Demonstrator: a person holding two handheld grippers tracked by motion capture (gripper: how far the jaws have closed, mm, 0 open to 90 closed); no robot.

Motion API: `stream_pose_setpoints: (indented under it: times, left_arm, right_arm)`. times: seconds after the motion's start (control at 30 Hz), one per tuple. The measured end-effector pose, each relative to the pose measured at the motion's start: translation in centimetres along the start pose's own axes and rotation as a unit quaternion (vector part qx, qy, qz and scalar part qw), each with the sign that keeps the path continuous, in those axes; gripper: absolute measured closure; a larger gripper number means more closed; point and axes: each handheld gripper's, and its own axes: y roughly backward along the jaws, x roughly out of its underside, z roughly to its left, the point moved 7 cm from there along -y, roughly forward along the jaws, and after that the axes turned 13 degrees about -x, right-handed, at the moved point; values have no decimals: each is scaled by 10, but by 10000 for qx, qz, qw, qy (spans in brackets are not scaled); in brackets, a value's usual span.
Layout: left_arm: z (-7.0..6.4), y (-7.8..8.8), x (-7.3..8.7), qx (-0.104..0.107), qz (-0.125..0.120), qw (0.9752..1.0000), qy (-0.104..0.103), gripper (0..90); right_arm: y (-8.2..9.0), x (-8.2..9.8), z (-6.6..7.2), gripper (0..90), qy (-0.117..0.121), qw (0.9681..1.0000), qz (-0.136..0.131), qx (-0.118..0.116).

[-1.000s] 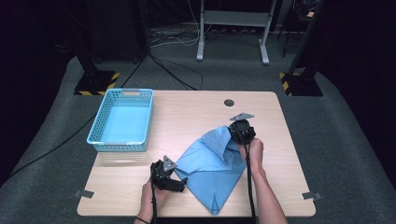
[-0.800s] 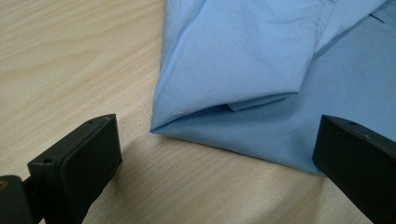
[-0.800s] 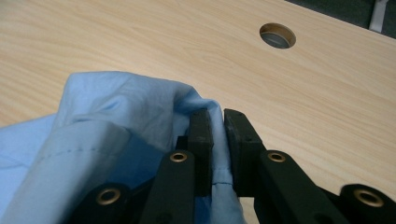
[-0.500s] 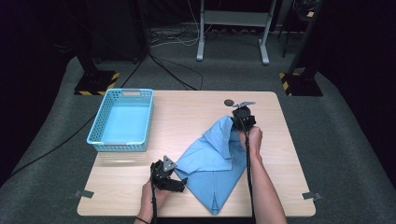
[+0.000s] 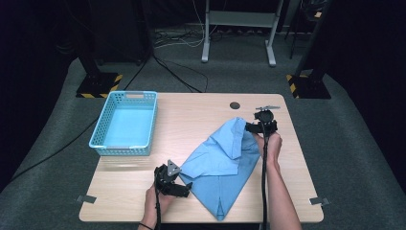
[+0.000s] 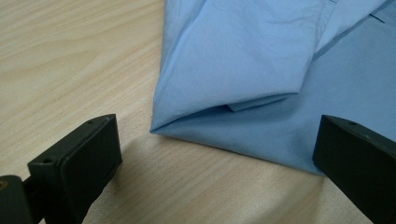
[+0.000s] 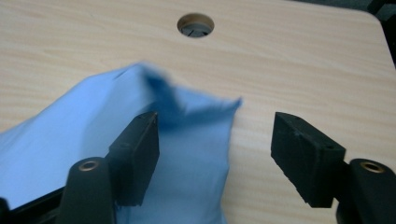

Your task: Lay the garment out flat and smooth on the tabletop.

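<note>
My right hand-held gripper [image 7: 215, 154] has just been opening, dropping the blue shirt [image 5: 225, 158] corner (fabric falling loose between its jaws); the left hand-held gripper [image 6: 215, 154] waits open at the hem on the worktop [image 5: 191, 115]

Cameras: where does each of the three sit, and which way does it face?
High view: above the person's side, looking forward and down on the table, blue shirt and basket; forearms and both tongs show.
Left gripper view: rides the left tongs, facing the shirt's folded edge between open jaws.
Right gripper view: rides the right tongs, jaws just opened, facing the shirt's corner and the table's hole.
All share the shirt.
</note>
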Motion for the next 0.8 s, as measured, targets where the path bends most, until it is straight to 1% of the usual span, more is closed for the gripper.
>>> stream_pose_setpoints:
  times: [0.1,0.13,0.17,0.23,0.37,0.43,0.5,0.53,0.6,0.63,0.67,0.73,0.77,0.8]
  left_arm:
    - [0,0,0,-1,2,10000,-4,8]
    - [0,0,0,-1,1,10000,-6,8]
    - [0,0,0,0,2,10000,-2,8]
    - [0,0,0,1,3,10000,-7,8]
    - [0,0,0,0,1,10000,-1,8]
    - [0,0,0,1,4,10000,-7,8]
    - [0,0,0,0,1,10000,-8,8]
    - [0,0,0,-3,0,10000,-5,8]
    - [0,0,0,-1,0,10000,-3,7]
    - [0,0,0,-2,-1,10000,-1,8]
    - [0,0,0,-1,1,10000,-6,8]
    - [0,0,0,-1,0,10000,-8,8]
    - [0,0,0,0,-1,10000,-8,8]
    - [0,0,0,0,-1,10000,-8,8]
  right_arm:
    - [4,15,-2,251,18,9999,114,-8]
    - [4,21,-2,237,-11,9999,142,-31]
    - [5,27,-2,220,-48,9998,163,-89]
    - [5,40,-3,180,-77,9997,208,-132]
    - [1,66,-1,85,-97,9990,296,-313]
    - [-2,78,3,56,-44,9986,350,-388]
    - [-3,87,7,37,30,9985,394,-391]
    - [-4,91,9,34,94,9985,399,-373]
    - [-7,97,12,30,311,9978,503,-288]
    - [-8,100,14,25,360,9975,530,-314]
    - [-9,102,15,20,377,9972,558,-328]
    - [-12,108,15,7,456,9966,637,-260]
    - [-12,109,15,9,409,9970,579,-300]
    - [-12,109,15,9,409,9970,579,-300]
